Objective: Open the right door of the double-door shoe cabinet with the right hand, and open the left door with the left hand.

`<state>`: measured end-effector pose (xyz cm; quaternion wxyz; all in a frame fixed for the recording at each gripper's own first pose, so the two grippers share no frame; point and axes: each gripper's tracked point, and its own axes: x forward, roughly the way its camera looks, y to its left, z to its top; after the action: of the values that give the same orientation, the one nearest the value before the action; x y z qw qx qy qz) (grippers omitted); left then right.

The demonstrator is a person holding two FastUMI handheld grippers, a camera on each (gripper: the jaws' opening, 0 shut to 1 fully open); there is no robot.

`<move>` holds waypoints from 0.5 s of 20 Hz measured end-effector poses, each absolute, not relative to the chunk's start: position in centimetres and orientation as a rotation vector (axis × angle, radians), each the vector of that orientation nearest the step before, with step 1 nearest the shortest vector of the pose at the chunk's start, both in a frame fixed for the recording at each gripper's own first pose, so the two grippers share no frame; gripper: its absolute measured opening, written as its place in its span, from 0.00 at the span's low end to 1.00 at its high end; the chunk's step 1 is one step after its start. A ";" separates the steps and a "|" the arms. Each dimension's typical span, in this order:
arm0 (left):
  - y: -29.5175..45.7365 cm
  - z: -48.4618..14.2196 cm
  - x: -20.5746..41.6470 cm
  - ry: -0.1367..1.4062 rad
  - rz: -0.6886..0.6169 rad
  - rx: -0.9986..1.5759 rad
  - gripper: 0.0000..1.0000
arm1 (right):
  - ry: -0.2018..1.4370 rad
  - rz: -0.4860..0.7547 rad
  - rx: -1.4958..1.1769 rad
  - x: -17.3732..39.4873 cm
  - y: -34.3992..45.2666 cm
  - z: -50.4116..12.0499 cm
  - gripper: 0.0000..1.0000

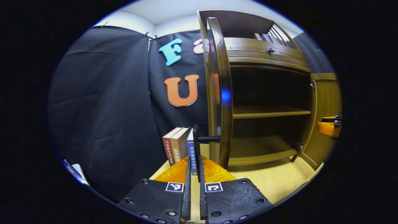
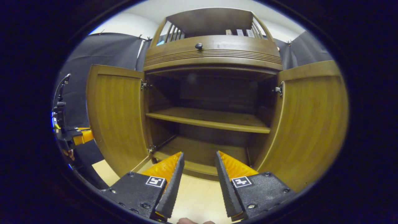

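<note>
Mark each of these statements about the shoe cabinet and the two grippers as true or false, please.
1. Both cabinet doors stand open. True: the left door and the right door are swung out.
2. The left gripper is shut on the door handle. True.
3. The right gripper grips the drawer knob. False: it is open and holds nothing.
4. Shoes fill the middle shelf. False: it is bare.
5. Books stand beside the cabinet. True.
</note>
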<state>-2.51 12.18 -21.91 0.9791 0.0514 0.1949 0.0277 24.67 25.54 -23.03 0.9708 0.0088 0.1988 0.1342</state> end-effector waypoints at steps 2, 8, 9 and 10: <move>13.8 -21.6 -2.7 0.387 0.093 0.088 0.11 | 0.402 0.270 0.017 24.7 25.4 -22.9 0.65; 16.2 -20.5 -3.0 0.364 0.167 0.077 0.11 | 0.386 0.261 0.022 24.3 25.0 -22.1 0.64; 16.6 -20.0 -3.2 0.362 0.171 0.076 0.10 | 0.384 0.255 0.022 24.3 24.8 -21.9 0.70; 16.9 -19.6 -3.5 0.358 0.177 0.086 0.11 | 0.384 0.246 0.023 24.3 24.5 -21.7 0.70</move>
<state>-3.48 16.95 -19.57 0.9792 0.0427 0.1776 0.0880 24.34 24.53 -21.69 0.9740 0.0115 0.1904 0.1221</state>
